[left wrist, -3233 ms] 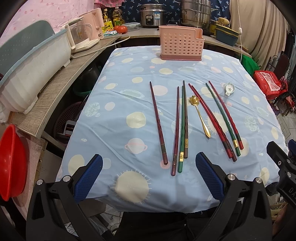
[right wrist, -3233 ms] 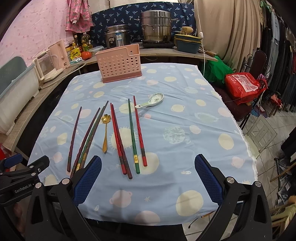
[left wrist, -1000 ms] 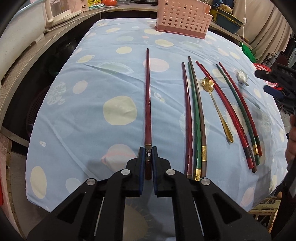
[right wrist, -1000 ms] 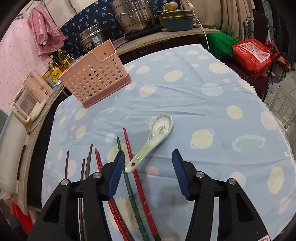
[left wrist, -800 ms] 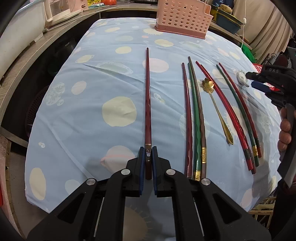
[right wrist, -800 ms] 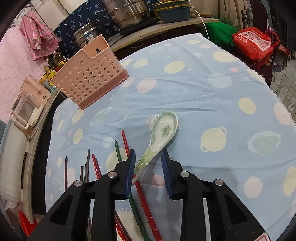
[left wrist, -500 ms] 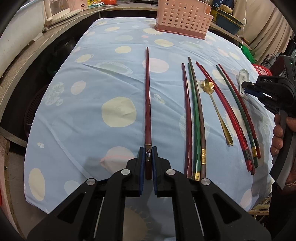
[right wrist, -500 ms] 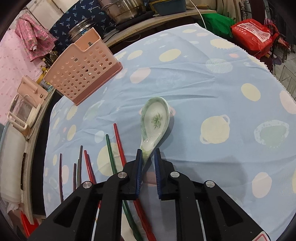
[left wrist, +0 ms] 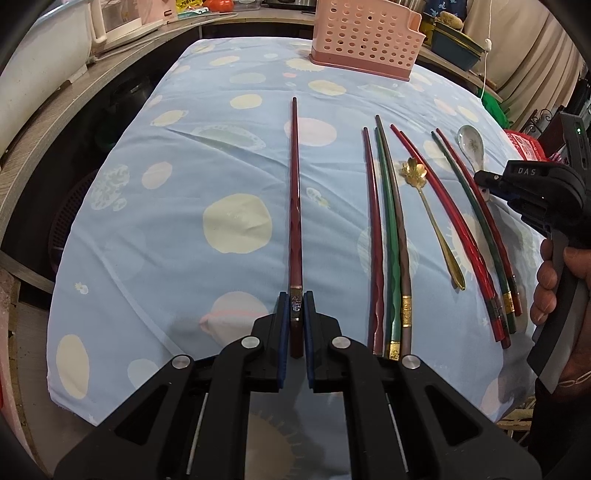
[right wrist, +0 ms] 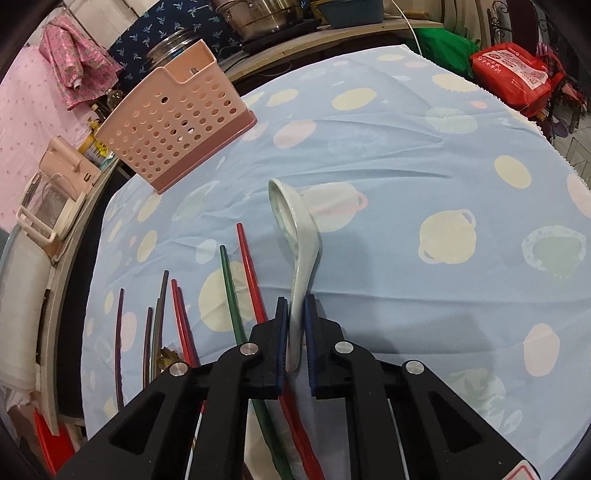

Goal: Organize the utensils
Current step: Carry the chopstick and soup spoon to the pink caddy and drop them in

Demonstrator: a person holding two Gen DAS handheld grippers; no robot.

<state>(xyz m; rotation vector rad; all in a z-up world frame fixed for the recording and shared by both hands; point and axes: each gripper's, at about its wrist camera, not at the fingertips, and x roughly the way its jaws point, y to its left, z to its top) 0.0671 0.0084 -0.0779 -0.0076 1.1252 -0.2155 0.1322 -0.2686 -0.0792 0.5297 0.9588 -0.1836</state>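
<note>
My left gripper (left wrist: 296, 308) is shut on the near end of a dark red chopstick (left wrist: 294, 192) that lies on the blue tablecloth (left wrist: 192, 177). My right gripper (right wrist: 294, 308) is shut on the handle of a white ceramic spoon (right wrist: 295, 229), now rolled onto its side; gripper (left wrist: 491, 184) and spoon (left wrist: 470, 144) also show in the left wrist view. Several more chopsticks (left wrist: 388, 229), red, green and brown, and a gold spoon (left wrist: 432, 218) lie in a row between the grippers. A pink perforated utensil basket (left wrist: 364, 38) (right wrist: 173, 118) stands at the table's far end.
A wooden counter (left wrist: 55, 107) with a white tub and a kettle runs along the left. Pots (right wrist: 266, 14) and a blue container sit behind the basket. A red bag (right wrist: 513, 74) rests on a chair at the right. The table edge is close below both grippers.
My right gripper closed on the ceramic spoon's handle and the spoon has rolled from bowl-up onto its side. My left gripper stays shut on the dark red chopstick, barely moved.
</note>
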